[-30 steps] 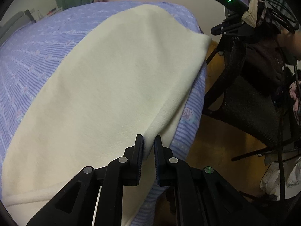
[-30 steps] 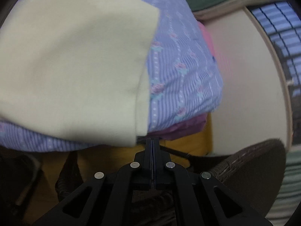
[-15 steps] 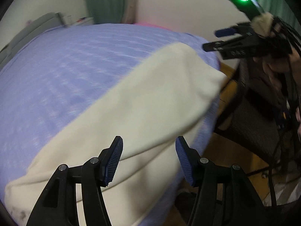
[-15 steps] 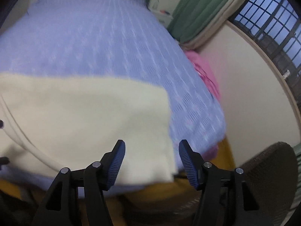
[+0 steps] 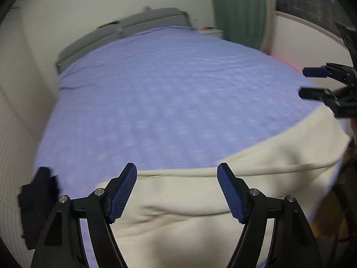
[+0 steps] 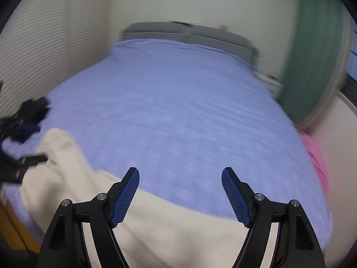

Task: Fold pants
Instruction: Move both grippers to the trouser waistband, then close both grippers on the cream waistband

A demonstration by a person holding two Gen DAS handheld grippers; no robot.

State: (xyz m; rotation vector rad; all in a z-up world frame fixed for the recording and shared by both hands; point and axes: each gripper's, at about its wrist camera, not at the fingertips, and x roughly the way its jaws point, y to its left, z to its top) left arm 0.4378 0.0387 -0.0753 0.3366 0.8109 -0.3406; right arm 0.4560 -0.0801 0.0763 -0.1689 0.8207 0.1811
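Lying flat along the near edge of the bed (image 5: 169, 93), the cream pants (image 5: 223, 205) run from its near left part to its near right corner. The left gripper (image 5: 177, 192) and right gripper (image 6: 180, 195) both hover above the cloth with jaws spread wide, pinching nothing. A dark garment (image 5: 38, 198) sits at the bed's left edge, beside the pants.

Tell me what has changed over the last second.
Both grippers opened: the left gripper and the right gripper were shut at the edge of the cream pants, then let go and lifted back. The pants still lie on the purple bedspread.
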